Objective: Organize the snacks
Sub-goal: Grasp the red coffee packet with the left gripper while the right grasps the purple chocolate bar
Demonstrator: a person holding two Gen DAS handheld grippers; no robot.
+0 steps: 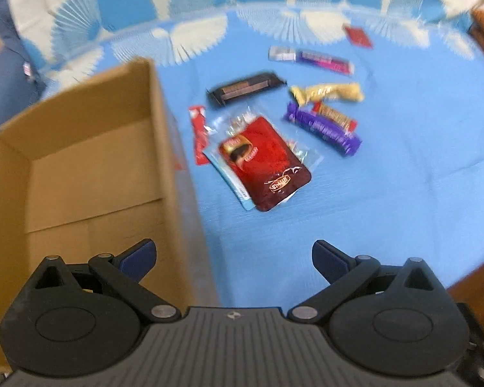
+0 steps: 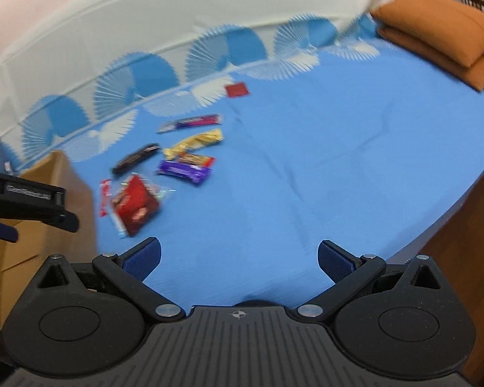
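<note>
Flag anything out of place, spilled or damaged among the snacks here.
Nothing looks spilled or damaged. The small red packet lies alone near the cloth's patterned border, apart from the cluster around the red pouch. The cardboard box holds no snacks.

One open cardboard box [image 1: 90, 167] stood on one blue sheet [image 1: 387, 193]. Ten wrapped snacks were countable on the sheet:

- two purple bars, one near [image 1: 322, 129] and one far with a silver end [image 1: 309, 58]
- one black bar [image 1: 247, 88]
- one yellow packet [image 1: 327, 93]
- one gold-and-red bar [image 1: 335, 116]
- one red stick [image 1: 199, 133]
- one small red square packet [image 1: 357, 35]
- one large red pouch [image 1: 264, 164]
- one clear wrapper [image 1: 235, 121]
- one pale blue packet [image 1: 232, 183]

Two orange cushions [image 2: 442, 35] were stacked. Two grippers were present, left [image 1: 234, 258] and right [image 2: 238, 258], both spread wide and empty.
</note>
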